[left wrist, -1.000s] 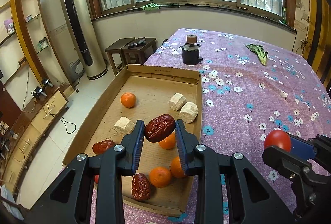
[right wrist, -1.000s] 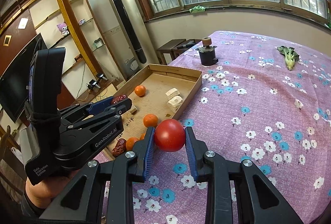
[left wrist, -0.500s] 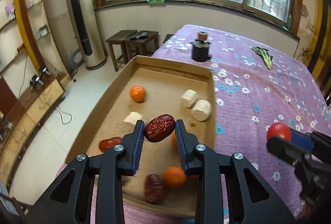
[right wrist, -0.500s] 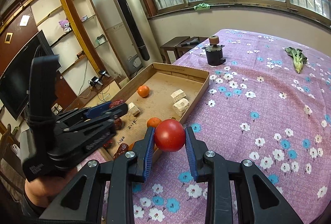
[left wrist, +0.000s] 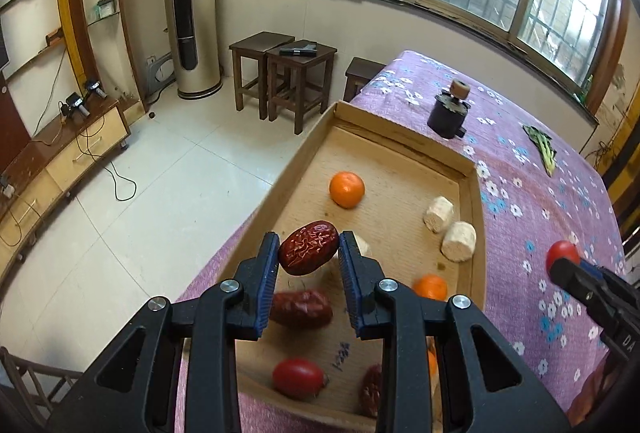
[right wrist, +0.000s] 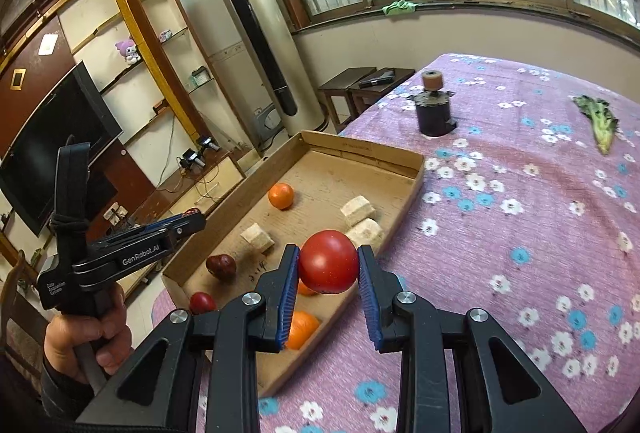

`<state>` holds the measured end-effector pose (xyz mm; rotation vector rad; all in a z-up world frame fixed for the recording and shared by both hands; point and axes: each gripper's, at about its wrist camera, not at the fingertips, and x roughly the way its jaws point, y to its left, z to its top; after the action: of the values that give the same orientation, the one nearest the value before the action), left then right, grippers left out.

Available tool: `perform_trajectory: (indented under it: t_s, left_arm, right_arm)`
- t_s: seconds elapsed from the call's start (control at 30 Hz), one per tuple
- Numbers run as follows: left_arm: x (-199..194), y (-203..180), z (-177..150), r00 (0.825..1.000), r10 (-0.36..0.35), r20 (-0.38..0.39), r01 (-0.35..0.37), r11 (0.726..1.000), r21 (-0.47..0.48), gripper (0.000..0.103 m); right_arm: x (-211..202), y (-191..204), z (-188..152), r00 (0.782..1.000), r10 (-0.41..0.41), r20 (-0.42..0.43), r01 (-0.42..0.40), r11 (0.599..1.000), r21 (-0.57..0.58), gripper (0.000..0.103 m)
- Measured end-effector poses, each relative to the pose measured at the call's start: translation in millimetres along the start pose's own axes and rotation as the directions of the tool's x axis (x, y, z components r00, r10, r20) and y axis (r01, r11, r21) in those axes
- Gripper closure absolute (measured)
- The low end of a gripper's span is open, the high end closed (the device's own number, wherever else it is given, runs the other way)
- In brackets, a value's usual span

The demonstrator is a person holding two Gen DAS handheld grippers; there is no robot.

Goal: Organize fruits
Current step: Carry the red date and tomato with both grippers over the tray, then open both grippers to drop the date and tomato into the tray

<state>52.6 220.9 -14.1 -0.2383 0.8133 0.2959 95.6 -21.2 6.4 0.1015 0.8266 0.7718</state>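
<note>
- The left gripper (left wrist: 309, 253), still clamped on the red date (left wrist: 309, 248), has shifted toward the left edge of the cardboard tray (left wrist: 470, 169).
- The right gripper (right wrist: 328, 263) keeps its tomato (right wrist: 329, 261) above the tray's near-right edge.
- Fruits under the left fingers (left wrist: 267, 273) look blurred and partly covered.

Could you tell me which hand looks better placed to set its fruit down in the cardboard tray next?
Probably the left. Its gripper holds the date directly above the tray floor, while the right gripper holds its tomato near the tray's side wall, partly over the tablecloth.
</note>
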Motion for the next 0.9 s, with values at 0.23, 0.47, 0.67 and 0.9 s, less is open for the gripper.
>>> perform_trajectory:
  t_s: [0.23, 0.47, 0.67, 0.9]
  left_arm:
    - [27, -11, 20, 1.0, -0.011, -0.023, 0.011, 1.0, 0.016, 0.075]
    - [65, -24, 30, 0.997, 0.022, -0.079, -0.018, 0.999, 0.046, 0.075]
    - [85, -26, 26, 0.99, 0.068, -0.127, -0.061, 0.996, 0.061, 0.075]
    - [86, -32, 25, 0.986, 0.11, -0.126, -0.098, 0.99, 0.097, 0.068]
  right_arm:
    - [41, 15, 20, 0.999, 0.028, -0.034, -0.029, 0.999, -0.027, 0.074]
    - [104, 19, 23, 0.991, 0.006, -0.132, -0.014, 0.998, -0.06, 0.074]
    - [130, 17, 15, 0.983, 0.001, -0.186, -0.015, 0.997, -0.072, 0.074]
    - [146, 20, 7, 0.975, -0.014, -0.223, -0.01, 0.995, -0.103, 0.071]
